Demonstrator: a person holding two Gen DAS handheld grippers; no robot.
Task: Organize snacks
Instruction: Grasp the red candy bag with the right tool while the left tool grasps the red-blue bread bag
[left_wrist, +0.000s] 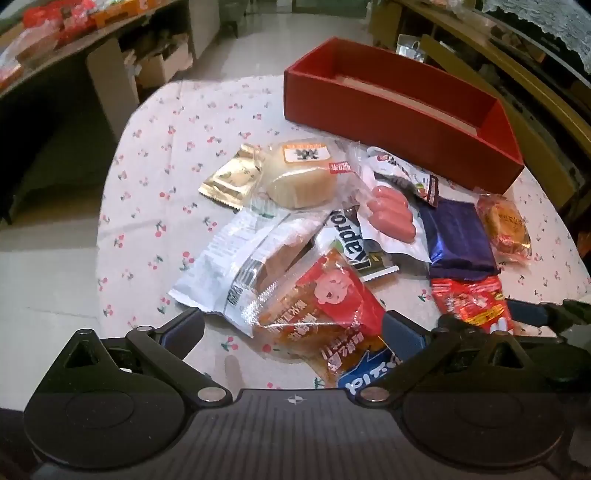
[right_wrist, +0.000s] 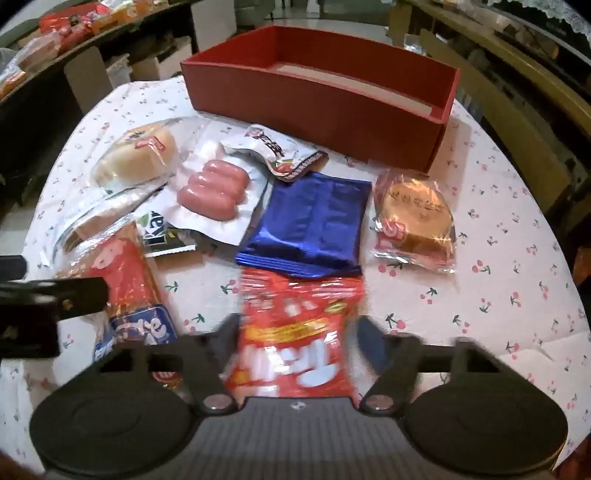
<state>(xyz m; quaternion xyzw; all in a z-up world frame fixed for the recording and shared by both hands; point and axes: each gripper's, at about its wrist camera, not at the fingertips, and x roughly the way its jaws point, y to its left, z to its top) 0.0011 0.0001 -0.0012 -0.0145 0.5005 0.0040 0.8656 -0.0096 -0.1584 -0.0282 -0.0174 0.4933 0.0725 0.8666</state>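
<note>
Lying on the soft cherry-print tablecloth (right_wrist: 498, 229), crinkly shiny snack packs sit before the long red cardboard box (right_wrist: 317, 92). The right gripper (right_wrist: 295, 332) squeezes a puffy red snack bag (right_wrist: 295, 332). The left gripper (left_wrist: 295, 328) stands wide open around an orange-red cake packet (left_wrist: 325, 317).

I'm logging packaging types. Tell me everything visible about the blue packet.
The blue packet is a glossy, foil-like pouch, roughly rectangular, creased, without readable print. It lies flat on the cherry-print cloth, in front of the red box. The red snack bag overlaps its near edge; the sausage pack touches its left side.
</note>
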